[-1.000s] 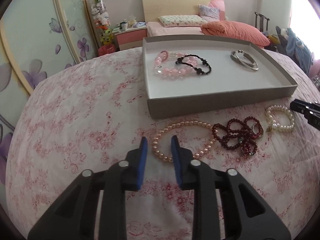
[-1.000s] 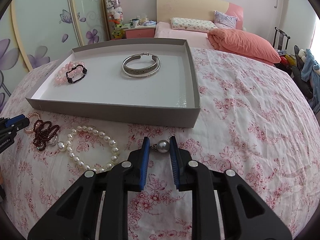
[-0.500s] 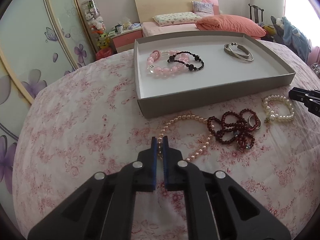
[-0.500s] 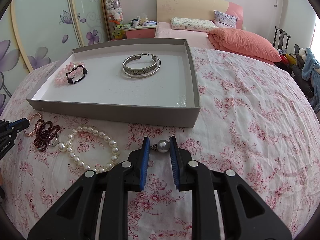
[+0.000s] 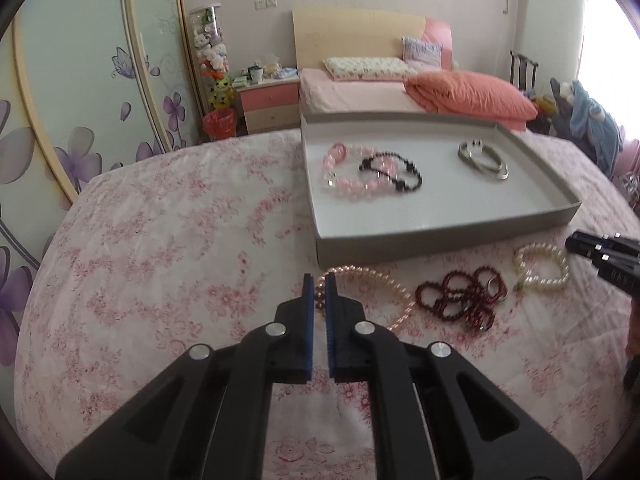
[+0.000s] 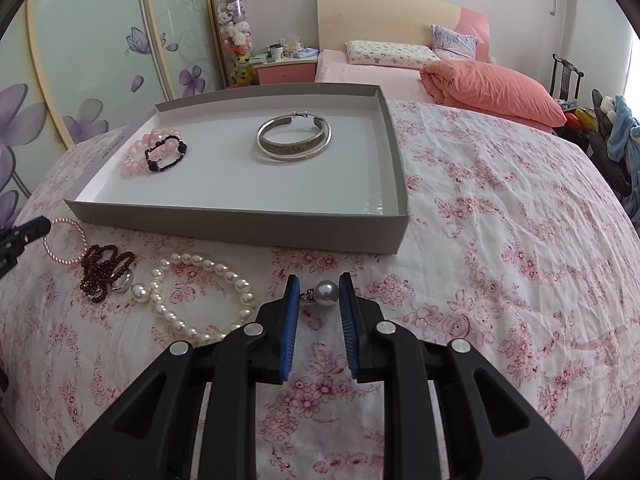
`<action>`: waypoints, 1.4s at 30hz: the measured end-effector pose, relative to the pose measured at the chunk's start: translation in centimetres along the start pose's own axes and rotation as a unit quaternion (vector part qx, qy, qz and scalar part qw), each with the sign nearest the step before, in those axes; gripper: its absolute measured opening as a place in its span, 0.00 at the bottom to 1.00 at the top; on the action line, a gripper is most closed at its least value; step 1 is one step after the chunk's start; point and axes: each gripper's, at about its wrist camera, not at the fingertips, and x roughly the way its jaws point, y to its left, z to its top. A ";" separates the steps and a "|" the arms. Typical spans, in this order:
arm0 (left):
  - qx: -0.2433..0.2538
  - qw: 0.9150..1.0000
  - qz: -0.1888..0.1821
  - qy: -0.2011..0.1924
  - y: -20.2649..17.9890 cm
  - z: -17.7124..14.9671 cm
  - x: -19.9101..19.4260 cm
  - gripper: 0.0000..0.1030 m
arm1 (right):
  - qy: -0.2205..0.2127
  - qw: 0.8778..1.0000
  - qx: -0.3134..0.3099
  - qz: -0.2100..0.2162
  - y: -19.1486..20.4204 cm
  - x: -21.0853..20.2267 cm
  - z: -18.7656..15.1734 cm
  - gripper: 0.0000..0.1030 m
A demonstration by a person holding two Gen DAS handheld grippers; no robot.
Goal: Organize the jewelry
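surface: floral cloth (image 6: 500, 216) | tray (image 6: 240, 226) | room: bed (image 6: 376, 70)

Pretty clearly a bedroom in someone's home. We see a bed (image 6: 384, 80) with a cream and pink headboard (image 6: 396, 20), a floral pillow (image 6: 390, 54) and a folded salmon duvet (image 6: 496, 88) at the back. Beside it sits a pink nightstand (image 5: 266, 106) cluttered with small stuff, next to a clear tube of plush toys (image 5: 210, 40). Sliding wardrobe doors (image 6: 100, 52) with purple flower prints run along the left wall.
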 end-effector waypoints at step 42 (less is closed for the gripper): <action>-0.031 0.993 -0.059 -0.099 -2.5 2.8 -7.0 0.06 | -0.136 0.990 -0.018 0.040 3.1 -7.6 1.5 0.21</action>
